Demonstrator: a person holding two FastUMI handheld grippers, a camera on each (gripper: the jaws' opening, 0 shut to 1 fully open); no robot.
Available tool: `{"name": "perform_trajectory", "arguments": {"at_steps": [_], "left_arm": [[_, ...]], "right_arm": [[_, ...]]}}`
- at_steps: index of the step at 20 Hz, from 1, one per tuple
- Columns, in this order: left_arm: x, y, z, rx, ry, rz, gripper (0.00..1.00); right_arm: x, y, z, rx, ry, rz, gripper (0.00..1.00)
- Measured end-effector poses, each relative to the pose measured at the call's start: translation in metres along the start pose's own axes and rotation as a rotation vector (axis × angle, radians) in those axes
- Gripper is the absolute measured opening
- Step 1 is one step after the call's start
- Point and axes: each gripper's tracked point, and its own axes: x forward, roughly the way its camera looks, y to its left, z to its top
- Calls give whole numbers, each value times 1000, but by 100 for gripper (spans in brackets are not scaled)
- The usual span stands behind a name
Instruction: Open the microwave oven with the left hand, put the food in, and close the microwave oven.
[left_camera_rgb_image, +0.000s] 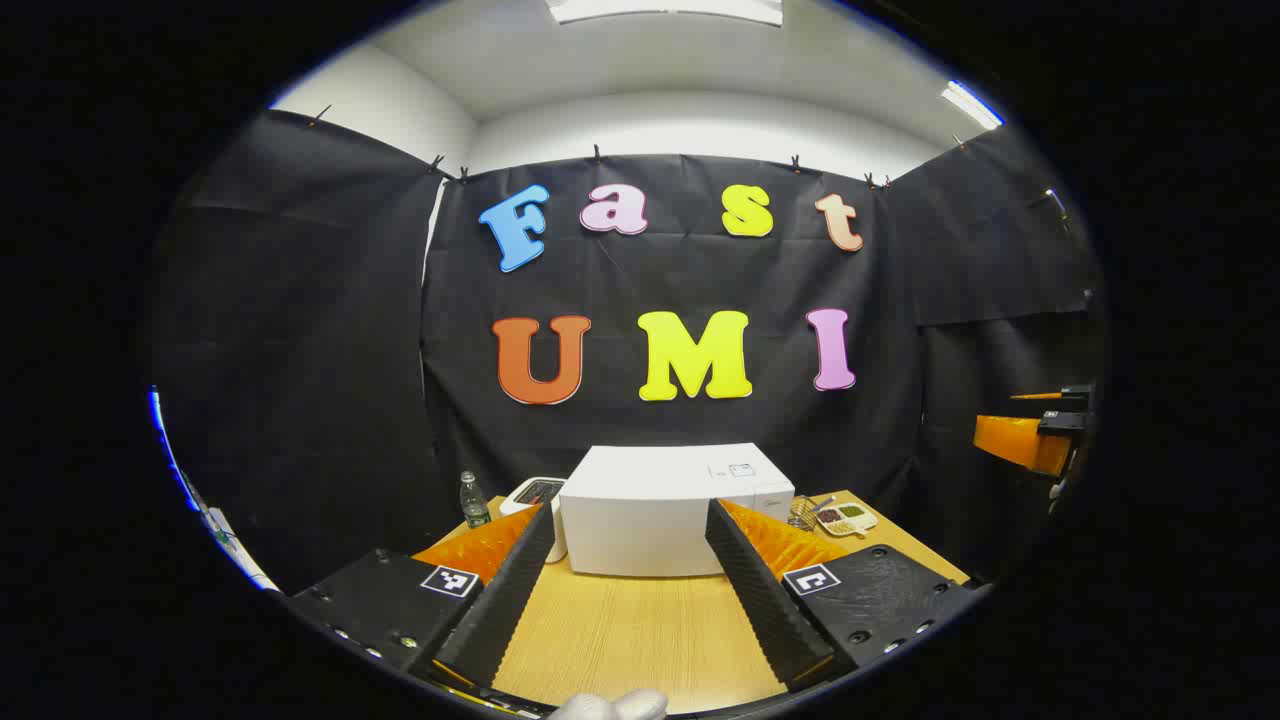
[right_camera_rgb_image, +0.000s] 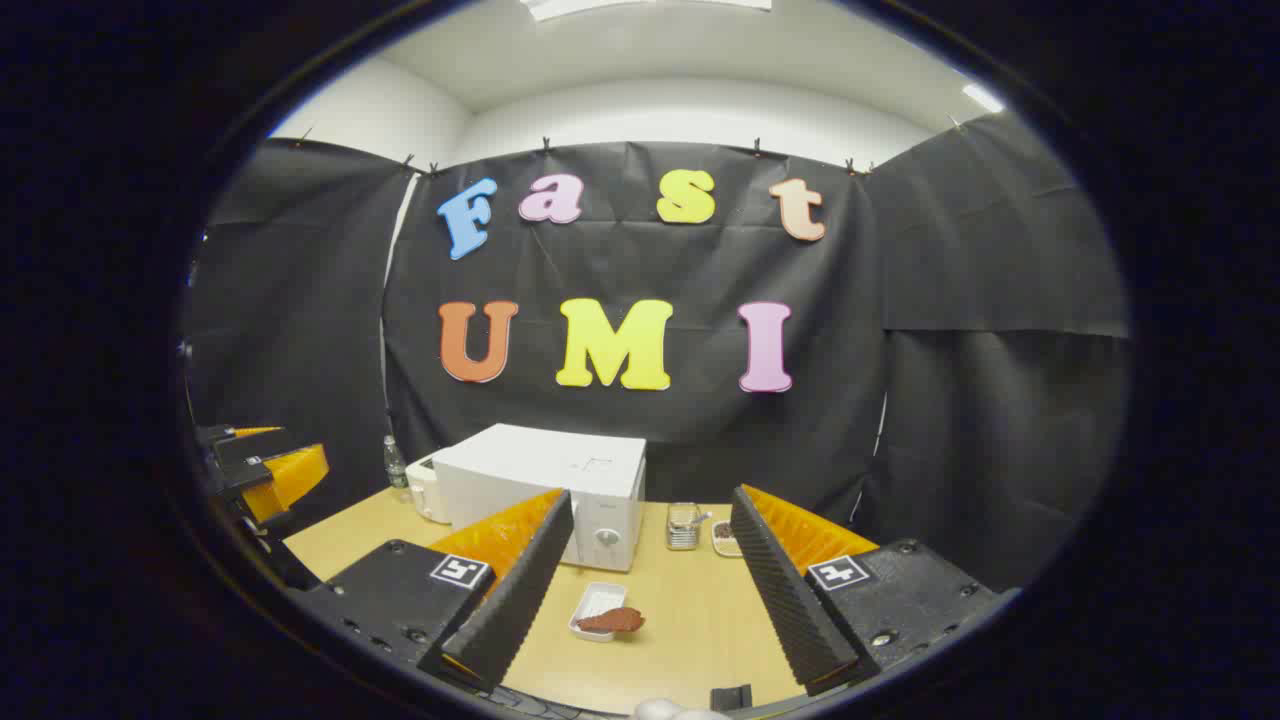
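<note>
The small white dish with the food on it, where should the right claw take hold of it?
Grip the white dish by a bare stretch of rim, coming from above. It lies flat and shallow on the table, and the food overhangs its near edge, so take the far rim.

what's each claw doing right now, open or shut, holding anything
Left claw: open, holding nothing, facing the microwave.
Right claw: open, holding nothing, above the food.

Both views face the microwave (left_camera_rgb_image: 665, 505) from afar, table (right_camera_rgb_image: 690, 610) shared
</note>
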Motion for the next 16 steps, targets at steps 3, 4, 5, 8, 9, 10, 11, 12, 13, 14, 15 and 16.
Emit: {"name": "perform_trajectory", "arguments": {"at_steps": [3,4,5,8,9,10,11,12,13,14,15,16], "left_arm": [[3,2,1,-4,-2,3,95],[5,2,1,1,-6,4,95],[7,4,1,6,-8,9,95],[15,2,0,5,-12,8,95],[18,1,-1,5,-14,8,95],[21,0,-1,7,-14,7,95],[25,-2,-1,12,-16,5,95],[29,-4,-3,19,-16,4,95],[35,-6,-7,27,-20,4,95],[42,-9,-11,33,-30,1,95],[49,-12,-16,36,-33,-1,95],[60,-18,-25,36,-36,-7,95]], "right_arm": [[0,1,2,4,-5,4,100],[0,0,2,7,-10,3,100],[-1,-1,3,9,-13,2,95],[-2,-6,4,5,-18,-5,100],[-2,-8,4,2,-18,-6,100],[-2,-11,6,-2,-18,-11,100],[-1,-14,6,-5,-16,-16,100],[0,-16,7,0,-16,-19,100],[0,-19,7,12,-12,-20,100],[1,-21,7,26,-9,-22,96],[1,-26,9,36,-5,-27,95],[1,-30,10,40,-3,-28,100]]}}
